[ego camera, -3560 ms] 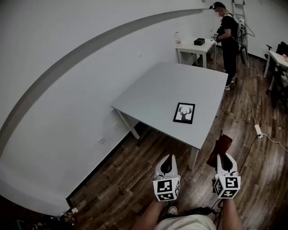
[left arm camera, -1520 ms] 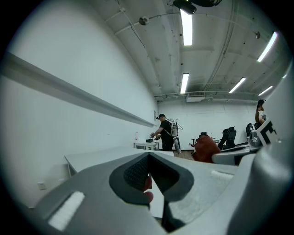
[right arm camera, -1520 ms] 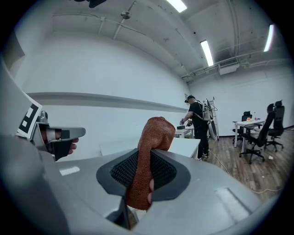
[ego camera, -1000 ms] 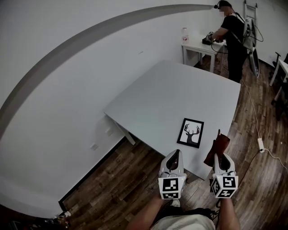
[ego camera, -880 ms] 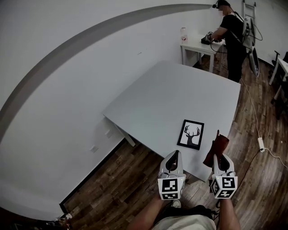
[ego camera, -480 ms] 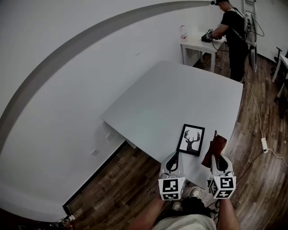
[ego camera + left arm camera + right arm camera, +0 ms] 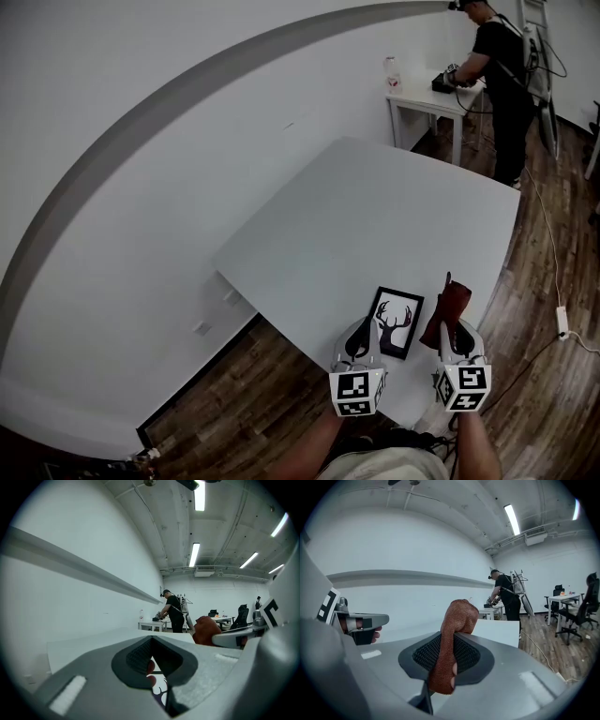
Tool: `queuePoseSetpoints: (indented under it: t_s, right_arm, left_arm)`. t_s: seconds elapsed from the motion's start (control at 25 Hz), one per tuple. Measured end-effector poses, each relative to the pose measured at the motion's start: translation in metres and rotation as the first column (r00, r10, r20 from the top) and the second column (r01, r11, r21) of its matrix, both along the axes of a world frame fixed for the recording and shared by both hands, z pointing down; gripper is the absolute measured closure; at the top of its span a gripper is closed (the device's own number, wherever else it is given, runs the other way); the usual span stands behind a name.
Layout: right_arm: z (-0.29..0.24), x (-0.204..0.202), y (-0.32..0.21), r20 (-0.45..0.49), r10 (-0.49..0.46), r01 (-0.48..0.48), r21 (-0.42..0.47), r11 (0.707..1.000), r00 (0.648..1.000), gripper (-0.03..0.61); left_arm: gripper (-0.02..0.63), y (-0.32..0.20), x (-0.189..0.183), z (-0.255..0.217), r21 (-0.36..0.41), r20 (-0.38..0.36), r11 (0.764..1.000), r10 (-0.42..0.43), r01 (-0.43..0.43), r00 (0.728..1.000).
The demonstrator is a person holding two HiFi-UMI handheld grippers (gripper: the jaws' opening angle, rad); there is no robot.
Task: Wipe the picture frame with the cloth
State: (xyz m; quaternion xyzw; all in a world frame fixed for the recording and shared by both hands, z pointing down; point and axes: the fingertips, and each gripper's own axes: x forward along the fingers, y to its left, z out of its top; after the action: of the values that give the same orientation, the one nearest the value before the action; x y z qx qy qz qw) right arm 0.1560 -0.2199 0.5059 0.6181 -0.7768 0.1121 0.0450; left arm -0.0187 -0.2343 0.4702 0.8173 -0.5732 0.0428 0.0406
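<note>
While your right gripper [image 7: 454,330] clamps the rust-brown cloth [image 7: 448,307], the black deer picture frame [image 7: 397,319] lies flat just leftward, nearer your closed, empty left gripper [image 7: 363,327]

We have stepped closer: our left hand-held gripper [image 7: 363,326] and right hand-held gripper [image 7: 452,330] now overlap the table [image 7: 375,206], beside the picture frame [image 7: 396,321] at lower centre.

fuzzy terry-weave cloth [image 7: 448,307], matt black picture frame [image 7: 394,322] with smooth paper-like print, smooth matt table [image 7: 375,206], dark wood plank floor [image 7: 272,375] with slight sheen, matt plastic left gripper [image 7: 364,324] and right gripper [image 7: 453,328], jaws lined with ribbed rubbery pads
</note>
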Motion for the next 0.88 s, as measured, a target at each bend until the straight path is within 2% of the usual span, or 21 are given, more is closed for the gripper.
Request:
queuePoseSetpoints:
  t_s: [0.36, 0.56, 0.76, 0.88]
  right_arm:
    - [0.014, 0.003, -0.030, -0.004, 0.010, -0.010, -0.045, 0.999, 1.000, 0.479]
    - [0.024, -0.011, -0.040, 0.003, 0.013, -0.013, -0.074, 0.997, 1.000, 0.479]
    - [0.046, -0.029, -0.053, 0.087, 0.013, 0.002, -0.171, 0.985, 0.996, 0.480]
    - [0.069, -0.052, -0.068, 0.154, 0.016, 0.027, -0.274, 0.961, 0.988, 0.480]
  left_arm:
    - [0.614, -0.035, 0.006, 0.007, -0.015, 0.003, 1.000, 0.016, -0.016, 1.000]
    - [0.614, -0.045, -0.001, 0.011, -0.017, -0.005, 0.999, 0.030, -0.030, 1.000]
    - [0.614, -0.045, -0.014, 0.013, -0.016, -0.011, 1.000, 0.011, -0.011, 1.000]
    - [0.614, -0.046, -0.029, 0.016, -0.023, -0.019, 1.000, -0.005, 0.005, 1.000]
